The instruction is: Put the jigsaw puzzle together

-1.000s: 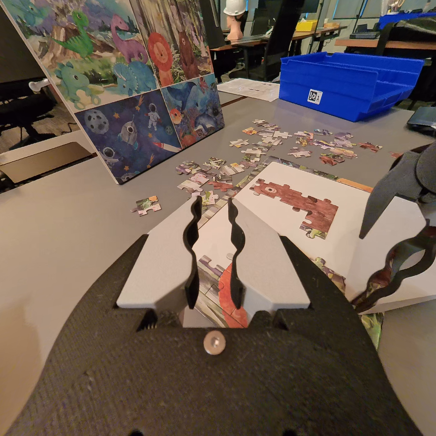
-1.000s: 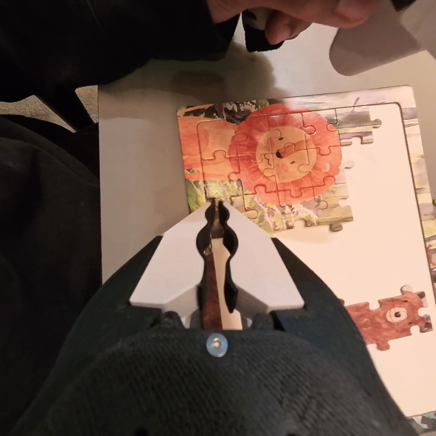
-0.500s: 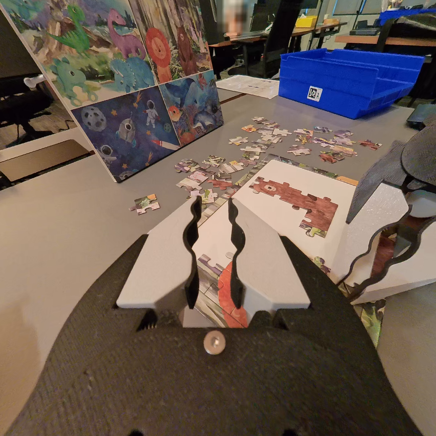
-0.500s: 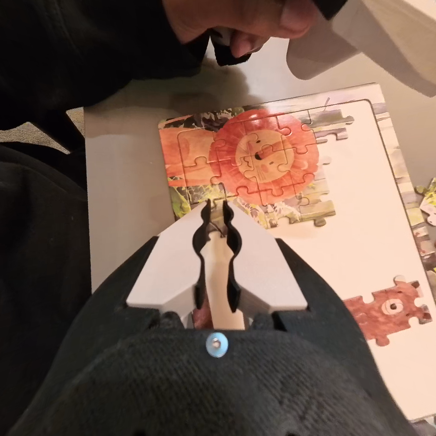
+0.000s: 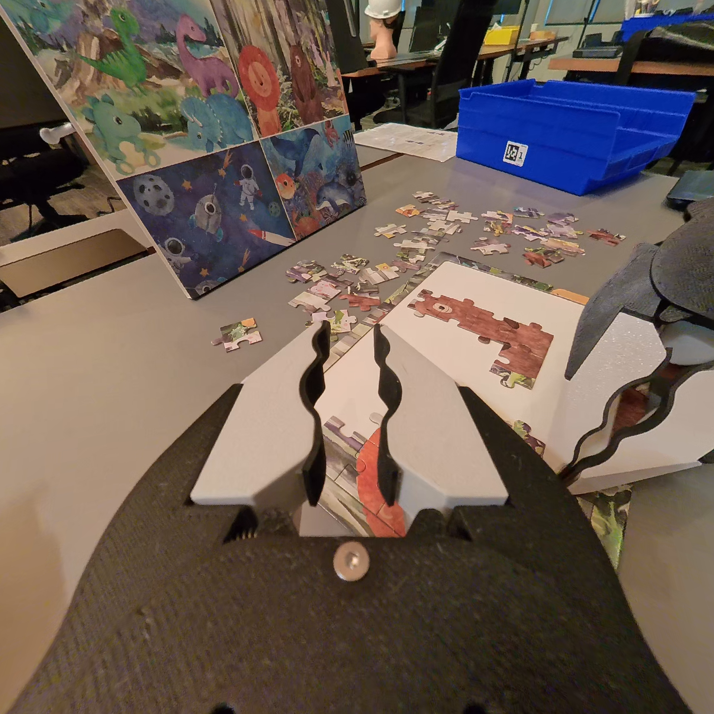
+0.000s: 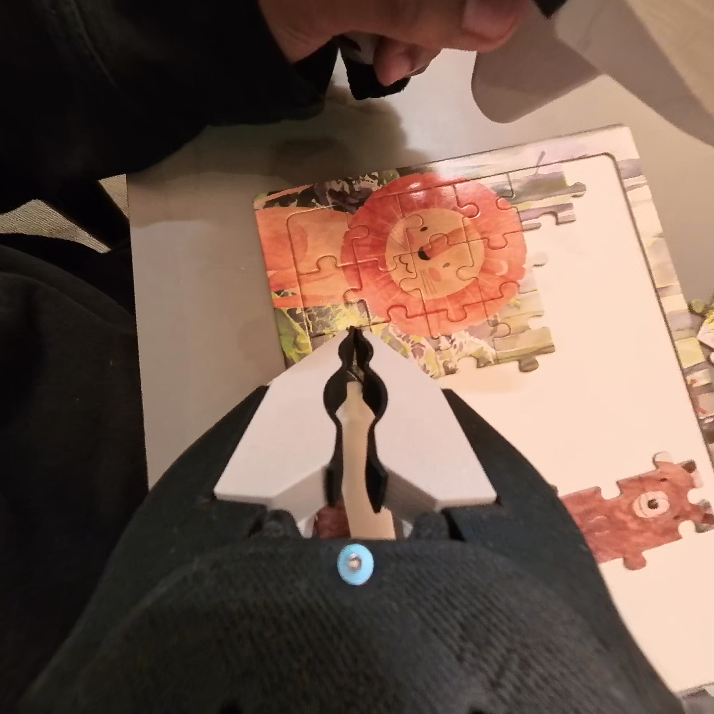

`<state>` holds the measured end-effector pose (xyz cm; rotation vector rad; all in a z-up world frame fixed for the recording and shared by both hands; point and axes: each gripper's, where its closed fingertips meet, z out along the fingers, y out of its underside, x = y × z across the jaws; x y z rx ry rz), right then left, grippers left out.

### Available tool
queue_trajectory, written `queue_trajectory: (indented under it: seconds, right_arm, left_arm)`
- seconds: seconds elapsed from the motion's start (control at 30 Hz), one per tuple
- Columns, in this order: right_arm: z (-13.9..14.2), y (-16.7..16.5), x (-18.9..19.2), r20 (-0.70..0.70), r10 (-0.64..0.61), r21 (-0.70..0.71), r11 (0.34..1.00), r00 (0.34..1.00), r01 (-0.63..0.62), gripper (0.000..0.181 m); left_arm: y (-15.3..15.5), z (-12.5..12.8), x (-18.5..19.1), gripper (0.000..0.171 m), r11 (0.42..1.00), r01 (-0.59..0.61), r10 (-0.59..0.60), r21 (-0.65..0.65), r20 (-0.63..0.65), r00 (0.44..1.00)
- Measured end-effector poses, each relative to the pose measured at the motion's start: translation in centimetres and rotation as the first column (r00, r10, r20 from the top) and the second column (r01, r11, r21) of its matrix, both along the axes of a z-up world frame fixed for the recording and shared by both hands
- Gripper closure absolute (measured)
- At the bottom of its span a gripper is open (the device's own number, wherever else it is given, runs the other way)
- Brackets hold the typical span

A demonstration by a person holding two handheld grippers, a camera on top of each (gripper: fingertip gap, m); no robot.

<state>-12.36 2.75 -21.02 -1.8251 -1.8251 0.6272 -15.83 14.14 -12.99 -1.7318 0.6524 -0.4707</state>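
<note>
The white puzzle tray (image 6: 541,405) holds a joined orange lion section (image 6: 425,255) and a separate brown bear section (image 6: 637,514). My right gripper (image 6: 355,333) has its fingertips together, low over the green foliage pieces just below the lion. No piece shows between them. My left gripper (image 5: 349,336) is open and empty above the tray's near left edge, with the lion (image 5: 373,479) seen through its gap. The bear (image 5: 487,328) and the right gripper (image 5: 618,417) also show there. Loose pieces (image 5: 425,247) lie beyond the tray.
A tilted reference picture board (image 5: 216,154) stands at the back left. A blue bin (image 5: 572,127) sits at the back right. One loose piece (image 5: 237,334) lies alone on the grey table (image 5: 96,386). A person's hand (image 6: 386,38) and dark sleeve are near the tray. Tip to tip, the grippers are about 15 cm apart.
My right gripper's fingertips, slightly apart half a second ago, have come together, and it has shifted a little over the tray. My left gripper has hardly moved.
</note>
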Motion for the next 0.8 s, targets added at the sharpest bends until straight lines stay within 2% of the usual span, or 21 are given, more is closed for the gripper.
queue_trajectory:
  seconds: [0.2,0.37,0.5,0.6,0.8]
  right_arm:
    - [0.0,0.0,0.0,-0.012,-0.046,-0.072,0.996,0.999,0.045,0.181]
    - [0.5,0.6,0.3,-0.025,-0.048,-0.029,0.998,0.999,0.047,0.18]
    - [2.2,1.4,1.2,-0.095,-0.078,-0.031,0.997,0.992,0.075,0.163]
    - [1.7,1.5,2.2,-0.071,-0.082,-0.013,0.997,0.994,0.081,0.153]
    - [0.0,-0.3,2.0,-0.049,-0.032,-0.012,0.999,0.998,0.031,0.137]
  left_arm:
    - [0.0,-0.1,0.0,0.151,1.0,-0.001,0.001,-0.002,-0.003,1.0]
    - [0.0,-0.1,0.0,0.151,1.0,0.0,0.0,-0.002,-0.003,1.0]
    - [0.0,-0.1,0.0,0.15,1.0,0.002,-0.002,-0.002,-0.001,1.0]
    - [0.0,-0.1,0.1,0.15,1.0,0.003,-0.003,-0.003,-0.003,1.0]
    - [0.1,-0.2,0.0,0.15,1.0,0.0,0.0,-0.005,-0.009,1.0]
